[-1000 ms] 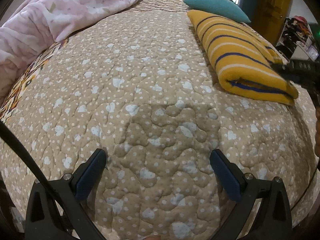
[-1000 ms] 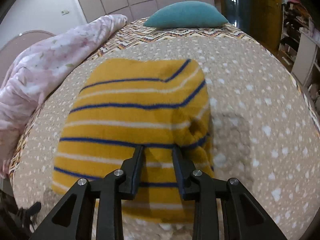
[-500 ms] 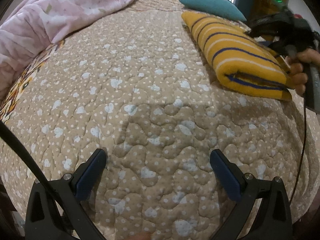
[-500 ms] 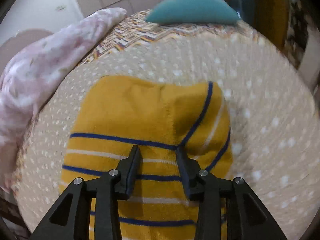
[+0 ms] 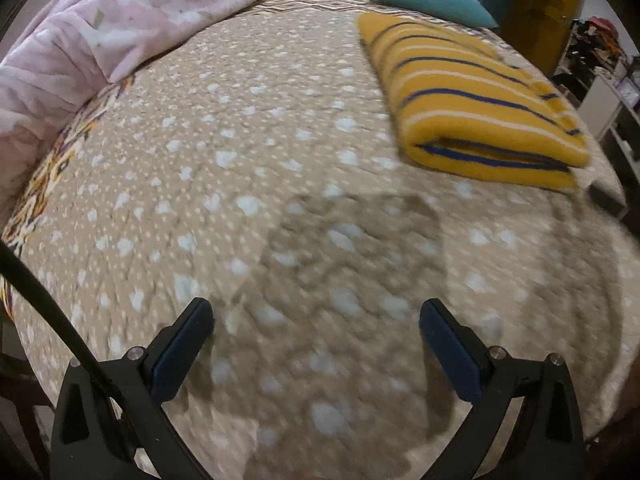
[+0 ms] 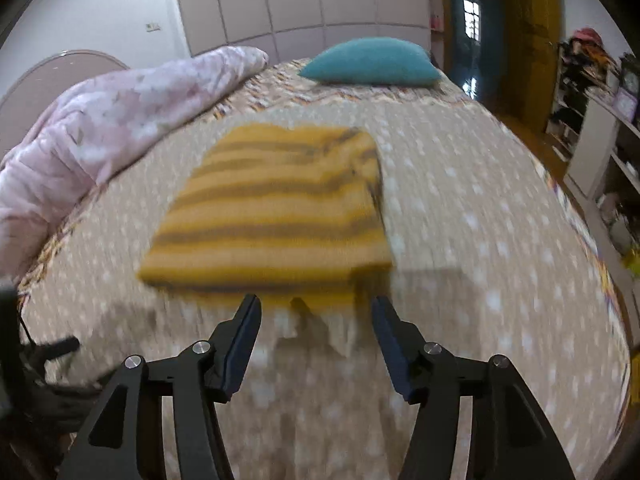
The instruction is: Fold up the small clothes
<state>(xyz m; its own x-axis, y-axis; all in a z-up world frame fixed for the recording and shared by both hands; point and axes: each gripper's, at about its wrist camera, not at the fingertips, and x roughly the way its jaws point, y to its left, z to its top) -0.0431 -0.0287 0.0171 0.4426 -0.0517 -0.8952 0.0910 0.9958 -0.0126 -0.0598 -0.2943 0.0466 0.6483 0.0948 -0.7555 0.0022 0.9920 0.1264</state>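
A yellow garment with blue and white stripes lies folded flat on the beige dotted quilt, at the right in the left wrist view. It also shows in the right wrist view, blurred, just beyond my right gripper. The right gripper is open and empty, a little short of the garment's near edge. My left gripper is open and empty over bare quilt, well left of the garment.
A pink floral blanket is bunched along the bed's left side. A teal pillow lies at the far end. Shelves with clutter stand right of the bed. The bed's edge drops off at the right.
My right gripper has let go of the garment, opened and pulled back from it. The garment now lies flat on the quilt. The left gripper stays open and has shifted slightly.
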